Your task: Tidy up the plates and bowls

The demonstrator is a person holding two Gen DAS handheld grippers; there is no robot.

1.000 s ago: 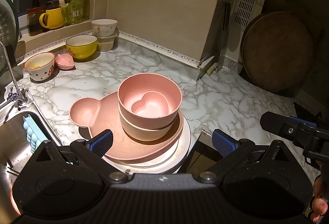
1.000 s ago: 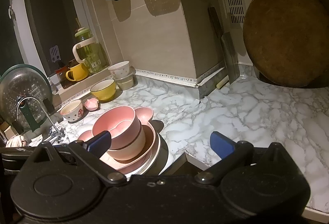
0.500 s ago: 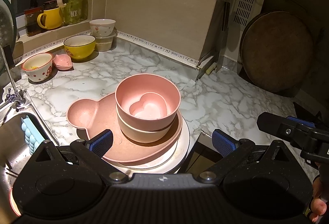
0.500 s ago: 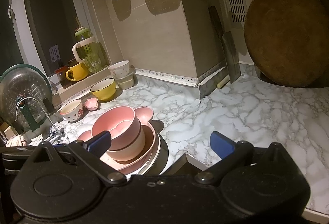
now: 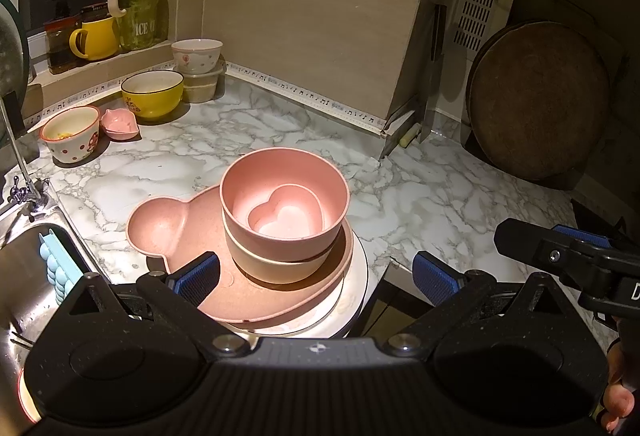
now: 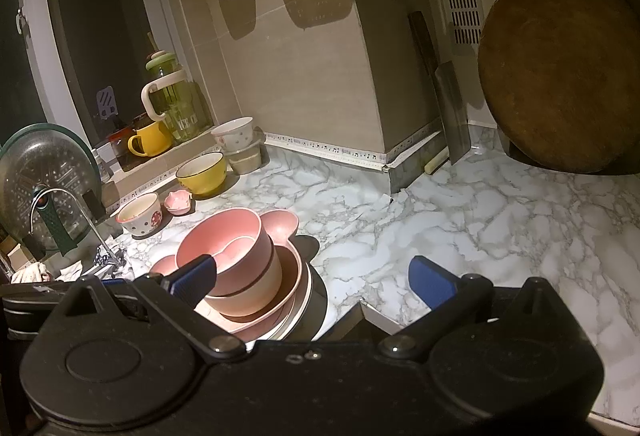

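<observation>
While both my left tongs (image 5: 316, 274) and right tongs (image 6: 312, 282) gape empty, the heart dish (image 5: 286, 213) sits nested in the pink bowl (image 5: 280, 175) (stacked on the worktop (image 5: 440, 203)).

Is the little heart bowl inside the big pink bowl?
Yes, inside. The heart bowl sits upright on the big pink bowl's bottom, with the pink wall rising all around it.

Pink bowl (image 5: 284, 191), yellow bowl (image 5: 152, 92), white-grey marbled counter (image 5: 420, 195).
</observation>
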